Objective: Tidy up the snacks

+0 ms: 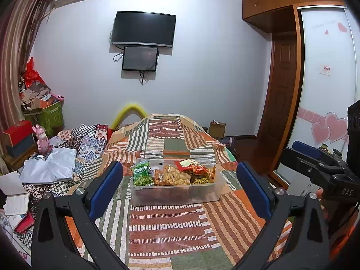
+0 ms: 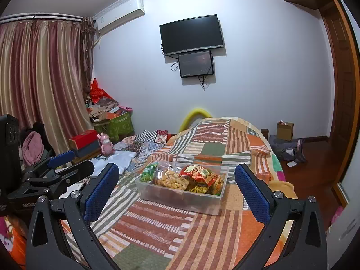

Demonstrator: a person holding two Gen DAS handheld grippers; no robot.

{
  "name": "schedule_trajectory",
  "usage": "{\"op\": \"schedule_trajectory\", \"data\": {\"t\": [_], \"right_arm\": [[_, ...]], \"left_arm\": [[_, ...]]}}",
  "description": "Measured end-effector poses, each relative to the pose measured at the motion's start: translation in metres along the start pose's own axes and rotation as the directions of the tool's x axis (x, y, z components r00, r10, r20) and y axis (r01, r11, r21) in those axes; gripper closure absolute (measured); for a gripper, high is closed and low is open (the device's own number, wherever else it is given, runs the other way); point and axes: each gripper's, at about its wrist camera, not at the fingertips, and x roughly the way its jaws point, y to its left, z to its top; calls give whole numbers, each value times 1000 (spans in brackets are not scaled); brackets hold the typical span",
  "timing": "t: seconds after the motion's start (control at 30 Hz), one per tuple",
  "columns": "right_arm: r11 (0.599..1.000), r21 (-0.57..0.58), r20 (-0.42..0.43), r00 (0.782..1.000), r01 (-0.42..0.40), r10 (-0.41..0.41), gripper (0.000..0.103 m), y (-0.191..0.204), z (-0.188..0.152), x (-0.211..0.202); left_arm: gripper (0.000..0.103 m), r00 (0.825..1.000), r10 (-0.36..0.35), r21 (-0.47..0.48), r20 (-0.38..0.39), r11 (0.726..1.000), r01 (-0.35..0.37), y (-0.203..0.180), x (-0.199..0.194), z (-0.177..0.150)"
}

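The lower half of the clear plastic bin (image 1: pixel 177 191) is frosted, so whatever lies beneath the top layer of snacks is hard to make out, and the print on every packet is too small to read. Four packets can be counted on top: a green pea packet (image 1: pixel 142 173) standing at the bin's left end, a clear bag of pale puffed snacks (image 1: pixel 176 176) in the middle, a red packet (image 1: pixel 191 166) leaning over the right part, and a bag of yellowish strips (image 1: pixel 200 181) mostly covered under it. The bin sits on the striped patchwork quilt (image 1: pixel 166 225) of the bed, well ahead of both tools, with bare quilt all around it and toward the camera. The bed's right edge drops to the wooden floor (image 2: pixel 315 168); its left side is crowded with crumpled cloth (image 1: pixel 51 166). The left tool (image 1: pixel 180 193) is released, fingers spread wide, holding nothing. The right tool (image 2: pixel 177 193) is likewise spread and empty, its body partly cut off at the right rim of the left view
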Motion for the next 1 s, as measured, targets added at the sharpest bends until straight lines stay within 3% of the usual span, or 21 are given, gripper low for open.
{"op": "schedule_trajectory", "data": {"t": [1.0], "right_arm": [[1000, 0, 1, 1000, -6, 6, 0, 1, 1, -3]], "left_arm": [[1, 1000, -11, -4, -10, 1000, 11, -1, 0, -3]]}}
